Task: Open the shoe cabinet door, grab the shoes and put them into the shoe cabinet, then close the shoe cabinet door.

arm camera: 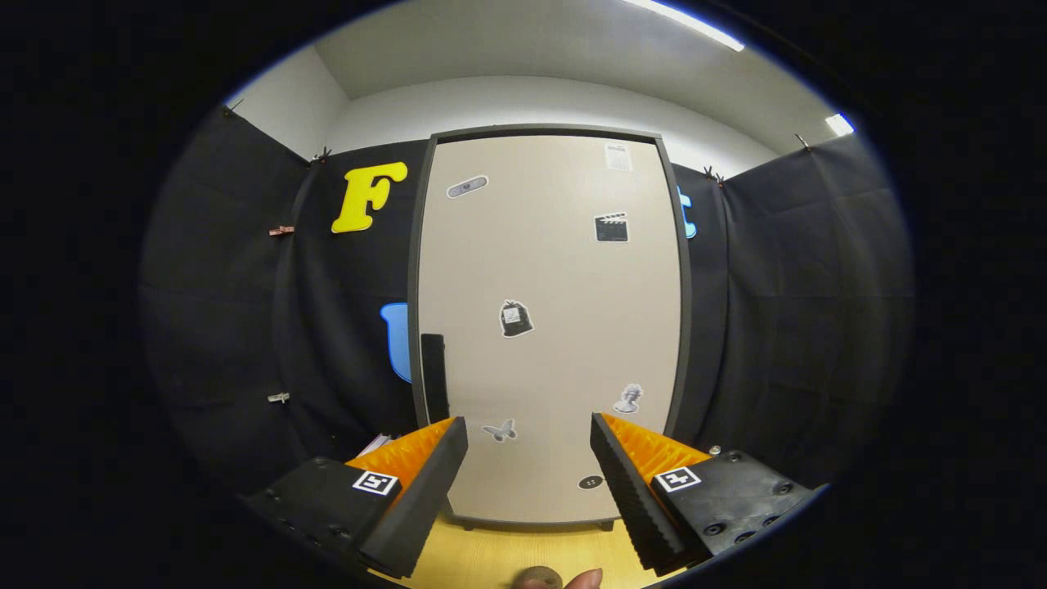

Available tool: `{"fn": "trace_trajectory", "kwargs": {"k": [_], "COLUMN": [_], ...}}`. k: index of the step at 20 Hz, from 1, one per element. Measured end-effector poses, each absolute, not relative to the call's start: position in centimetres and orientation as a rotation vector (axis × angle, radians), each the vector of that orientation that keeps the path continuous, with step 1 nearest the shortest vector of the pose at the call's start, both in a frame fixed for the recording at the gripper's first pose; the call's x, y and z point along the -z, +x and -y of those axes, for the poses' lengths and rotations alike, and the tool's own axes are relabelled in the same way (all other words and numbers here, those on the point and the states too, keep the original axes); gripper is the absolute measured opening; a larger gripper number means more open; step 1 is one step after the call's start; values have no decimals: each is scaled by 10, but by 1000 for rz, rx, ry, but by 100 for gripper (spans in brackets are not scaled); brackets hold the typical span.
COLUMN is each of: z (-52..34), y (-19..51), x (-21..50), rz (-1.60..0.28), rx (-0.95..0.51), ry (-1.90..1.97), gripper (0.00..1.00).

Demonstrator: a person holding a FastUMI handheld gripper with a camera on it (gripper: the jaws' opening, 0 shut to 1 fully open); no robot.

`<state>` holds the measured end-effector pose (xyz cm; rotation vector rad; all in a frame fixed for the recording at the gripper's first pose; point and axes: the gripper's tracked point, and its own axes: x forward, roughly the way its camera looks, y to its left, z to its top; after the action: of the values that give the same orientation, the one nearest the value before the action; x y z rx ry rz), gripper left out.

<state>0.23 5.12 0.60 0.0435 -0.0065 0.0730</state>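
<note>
A tall beige shoe cabinet (546, 270) with a dark frame stands straight ahead, beyond my fingers. Its door is shut and carries several small stickers. A dark handle (433, 376) runs along the door's left edge, just above my left fingertip. My gripper (530, 429) is open, with nothing between its fingers, and stands a short way off the door's lower half.
Black cloth walls (802, 311) flank the cabinet on both sides. A wooden floor (523, 552) lies below the cabinet's foot. A fingertip of a person's hand (585, 579) and a small round object (536, 578) sit just under the gripper. Something pale (375, 445) lies behind the left finger.
</note>
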Motion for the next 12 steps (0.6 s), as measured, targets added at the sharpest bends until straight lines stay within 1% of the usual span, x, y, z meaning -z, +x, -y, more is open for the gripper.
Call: {"fn": "trace_trajectory", "kwargs": {"k": [6, 12], "z": [-102, -144], "y": [57, 120], "x": [-1, 12], "rz": [-14, -13], "rx": [-118, -123], "ry": [88, 86], "gripper": [98, 98]}}
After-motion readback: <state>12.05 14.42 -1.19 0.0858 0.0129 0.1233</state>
